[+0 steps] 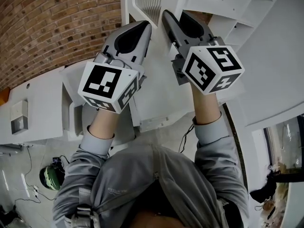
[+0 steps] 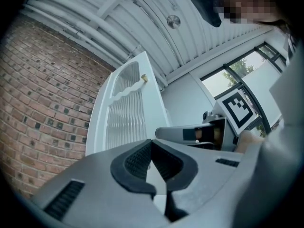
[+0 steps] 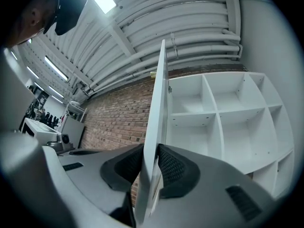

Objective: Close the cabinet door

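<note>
The white cabinet door [image 1: 149,1] [image 2: 126,113] has a slatted panel and a small knob [image 2: 144,79], and it stands swung out from the cabinet. In the right gripper view its thin edge [image 3: 156,103] runs up between my jaws. My right gripper [image 3: 151,148] [image 1: 166,14] is shut on that edge, with a ribbed pad against each face. The open cabinet [image 3: 223,118] with bare white shelves lies just right of the door. My left gripper [image 2: 152,142] [image 1: 146,26] is shut on nothing, its tips near the slatted face, beside the right gripper [image 2: 190,133].
A brick wall [image 1: 47,23] [image 3: 114,118] runs behind and left of the door. White furniture [image 1: 28,108] stands low at the left, with a green object [image 1: 51,177] and cables on the floor. Windows [image 2: 232,75] lie off to the right in the left gripper view.
</note>
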The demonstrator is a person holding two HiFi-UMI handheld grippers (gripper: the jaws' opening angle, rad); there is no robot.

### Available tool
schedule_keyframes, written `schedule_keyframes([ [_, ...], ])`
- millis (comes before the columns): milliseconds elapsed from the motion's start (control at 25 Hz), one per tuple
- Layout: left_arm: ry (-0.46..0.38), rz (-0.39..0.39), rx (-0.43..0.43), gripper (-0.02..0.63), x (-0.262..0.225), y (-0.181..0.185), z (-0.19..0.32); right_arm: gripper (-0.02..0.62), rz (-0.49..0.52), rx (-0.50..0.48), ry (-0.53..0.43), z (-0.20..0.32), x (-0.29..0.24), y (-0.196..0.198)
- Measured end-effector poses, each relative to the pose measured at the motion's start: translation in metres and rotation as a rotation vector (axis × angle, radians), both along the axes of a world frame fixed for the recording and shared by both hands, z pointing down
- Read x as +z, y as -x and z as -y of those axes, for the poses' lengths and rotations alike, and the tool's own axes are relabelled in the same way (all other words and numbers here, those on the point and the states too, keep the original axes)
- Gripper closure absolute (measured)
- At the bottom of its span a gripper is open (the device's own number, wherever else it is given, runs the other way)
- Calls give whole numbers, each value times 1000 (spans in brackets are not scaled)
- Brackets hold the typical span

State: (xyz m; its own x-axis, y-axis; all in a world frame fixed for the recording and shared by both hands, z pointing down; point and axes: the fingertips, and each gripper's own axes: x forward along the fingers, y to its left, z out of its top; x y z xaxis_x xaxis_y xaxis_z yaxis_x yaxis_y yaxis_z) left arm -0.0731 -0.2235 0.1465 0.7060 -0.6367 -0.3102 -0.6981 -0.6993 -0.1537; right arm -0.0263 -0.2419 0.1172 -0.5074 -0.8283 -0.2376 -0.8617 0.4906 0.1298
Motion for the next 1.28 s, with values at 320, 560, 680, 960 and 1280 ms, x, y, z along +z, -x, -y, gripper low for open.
schedule_keyframes([
  [320, 18, 8, 48, 600, 6, -11, 0, 500, -4, 17, 26, 6, -2, -19],
  [560, 14, 15, 69, 600, 8, -23, 3, 506, 9, 5, 46, 15, -1, -38],
  [680, 12, 18, 67, 600, 9, -29, 8, 506, 4, -13, 50, 20, -2, -46],
  [960, -18, -17, 57, 600, 4, -42, 16, 506, -8, -89, 32, 27, -4, -59],
  [1280, 6, -13, 54, 600, 8, -82, 56, 505, -10, -139, 48, 53, -1, -91],
])
